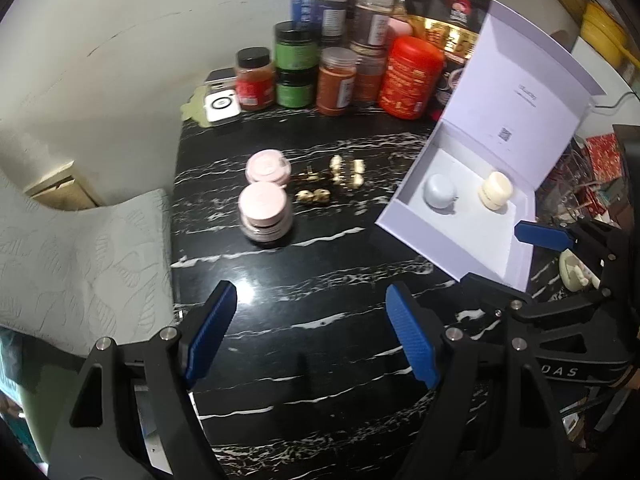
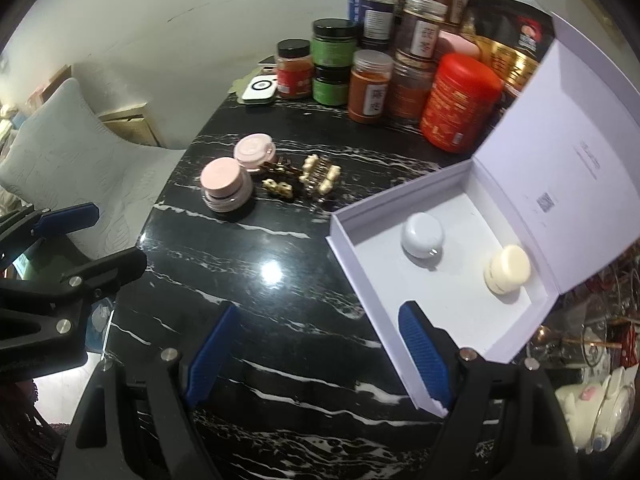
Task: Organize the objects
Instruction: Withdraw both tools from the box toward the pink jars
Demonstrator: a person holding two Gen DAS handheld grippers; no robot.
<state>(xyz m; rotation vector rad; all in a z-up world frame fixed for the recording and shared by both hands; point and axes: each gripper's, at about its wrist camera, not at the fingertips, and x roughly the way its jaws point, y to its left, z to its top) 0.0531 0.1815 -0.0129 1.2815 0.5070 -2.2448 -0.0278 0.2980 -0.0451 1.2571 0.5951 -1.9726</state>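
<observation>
Both tools gape above bare marble table [image 1: 320, 300] beside the open box [image 2: 360, 256].

A black marble table [image 1: 320, 320] with white veins carries two pink jars [image 1: 266, 210], with small gold-and-cream clips [image 1: 332, 184] just beside them. An open white box [image 1: 460, 240] sits on its right side. Along the back edge stand spice jars [image 1: 336, 80], a red canister [image 1: 410, 78] and a small white device [image 1: 222, 106].
</observation>
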